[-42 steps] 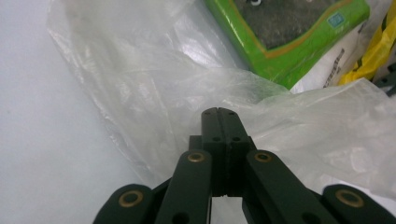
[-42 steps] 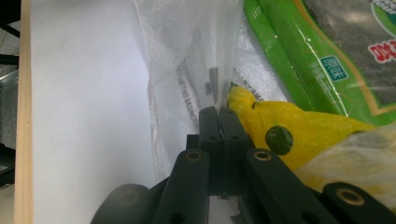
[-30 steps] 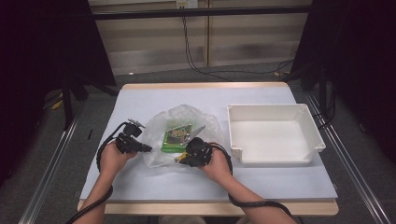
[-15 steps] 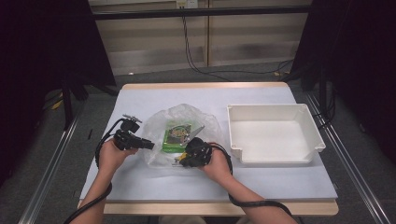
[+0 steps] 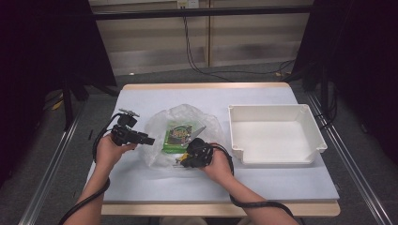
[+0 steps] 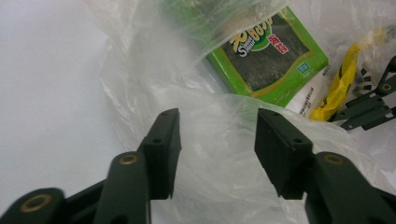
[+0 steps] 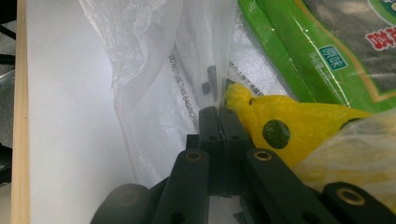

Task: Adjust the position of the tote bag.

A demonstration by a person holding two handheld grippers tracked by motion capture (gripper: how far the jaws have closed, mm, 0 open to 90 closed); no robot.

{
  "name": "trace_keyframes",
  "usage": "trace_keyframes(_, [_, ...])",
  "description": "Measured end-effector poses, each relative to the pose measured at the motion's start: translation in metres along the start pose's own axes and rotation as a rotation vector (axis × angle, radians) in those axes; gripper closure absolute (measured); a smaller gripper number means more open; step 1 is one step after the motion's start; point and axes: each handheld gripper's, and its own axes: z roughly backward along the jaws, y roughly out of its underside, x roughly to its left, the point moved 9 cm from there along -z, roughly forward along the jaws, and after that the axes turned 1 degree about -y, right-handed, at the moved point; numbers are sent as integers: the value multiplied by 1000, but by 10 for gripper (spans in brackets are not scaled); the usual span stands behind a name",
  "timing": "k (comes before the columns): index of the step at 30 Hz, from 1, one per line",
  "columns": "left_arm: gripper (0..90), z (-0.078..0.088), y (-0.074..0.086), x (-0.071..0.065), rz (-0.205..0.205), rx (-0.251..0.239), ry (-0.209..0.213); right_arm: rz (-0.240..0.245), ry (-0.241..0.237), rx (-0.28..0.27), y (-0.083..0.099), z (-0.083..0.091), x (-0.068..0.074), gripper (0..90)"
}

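Clear bag, frame centre: green packet veiled by film, yellow packet partly hidden. Right gripper clenched on bag. Left gripper released beside it.

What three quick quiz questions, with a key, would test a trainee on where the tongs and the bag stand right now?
1. True or false: the left tongs are shut on the plastic bag.
2. Which tongs pinch the bag's film? A) left B) right C) both
3. Fill in: the white tray holds ____.

Key:
1. False: their jaws stand apart at the bag's edge.
2. B: the right tongs are closed on a fold of film, beside the yellow packet and the green packet inside.
3. Nothing.
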Motion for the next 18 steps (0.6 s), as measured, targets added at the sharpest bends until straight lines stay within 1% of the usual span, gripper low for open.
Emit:
trace_keyframes(1, [499,1,0,2,-17,16,-3,1,0,0,0,0,0,896])
trace_keyframes(2, [500,2,-1,3,-15,16,-6,2,0,0,0,0,0,896])
trace_keyframes(3, [512,2,-2,2,4,13,-5,2,-1,0,0,0,0,896])
trace_keyframes(6, [532,4,-5,3,-15,16,-11,0,-2,2,0,0,0,897])
trace_keyframes(7, [555,4,-8,1,-3,-1,-11,1,-2,2,0,0,0,897])
trace_keyframes(8, [558,5,-9,0,-11,5,-14,-2,-1,4,0,0,0,897])
trace_keyframes(9, [575,5,-10,-2,-23,13,-6,-3,-1,4,0,0,0,897])
trace_keyframes(10, [601,6,-10,-3,-44,19,-2,-5,-1,6,0,0,0,897])
trace_keyframes(11, [602,5,-12,-5,-47,19,-6,-3,-1,5,0,0,0,897])
trace_keyframes(12, [615,5,-13,-8,-69,28,-3,-7,-1,7,0,0,0,897])
trace_keyframes(13, [623,5,-14,-11,-75,30,2,-9,-3,8,0,0,0,897])
trace_keyframes(14, [622,3,-16,-14,-75,17,0,-9,-2,9,0,0,0,897])
trace_keyframes(15, [622,3,-16,-17,-88,30,8,-9,0,10,0,0,0,897])
trace_keyframes(16, [622,0,-17,-20,-86,19,9,-5,0,13,0,0,0,897])
trace_keyframes(17, [618,-1,-17,-22,-103,25,14,-9,-1,11,0,0,0,897])
trace_keyframes(18, [599,-5,-17,-25,-103,25,14,-7,0,12,0,0,0,897])
